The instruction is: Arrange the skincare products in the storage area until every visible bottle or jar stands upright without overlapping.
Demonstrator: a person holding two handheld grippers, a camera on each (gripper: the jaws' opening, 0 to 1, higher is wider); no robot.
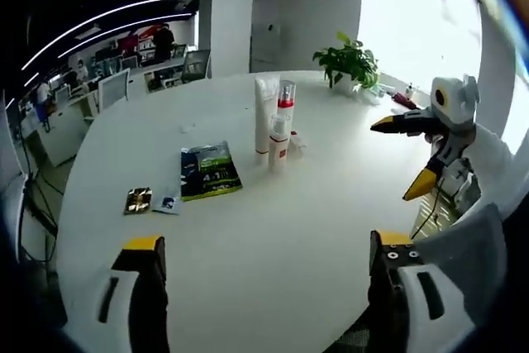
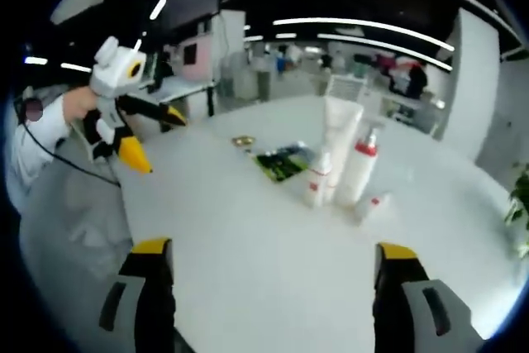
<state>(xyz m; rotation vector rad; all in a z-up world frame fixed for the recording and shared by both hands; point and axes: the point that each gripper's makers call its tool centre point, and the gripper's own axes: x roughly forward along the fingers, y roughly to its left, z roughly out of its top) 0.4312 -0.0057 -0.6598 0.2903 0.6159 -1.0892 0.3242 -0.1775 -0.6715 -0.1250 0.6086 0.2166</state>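
green sachet (image 1: 210, 171): white print, unreadable | bottles (image 1: 279, 126): red labels, too blurry | no legible txt

Daylight floods in from a window (image 1: 417, 22) on the far right of the left gripper view, blown out to plain white; the tabletop (image 1: 273, 237) glares pale with faint shadows; ceiling strip lights (image 2: 364, 26) streak the dim office in the right gripper view; straight lines bow strongly near the edges; both pictures are slightly soft.

The small item (image 1: 297, 143) lying behind the bottles — too small to identify. Print on the green sachet (image 1: 210, 171) is illegible — the label on the pump bottle (image 2: 359, 169) too.
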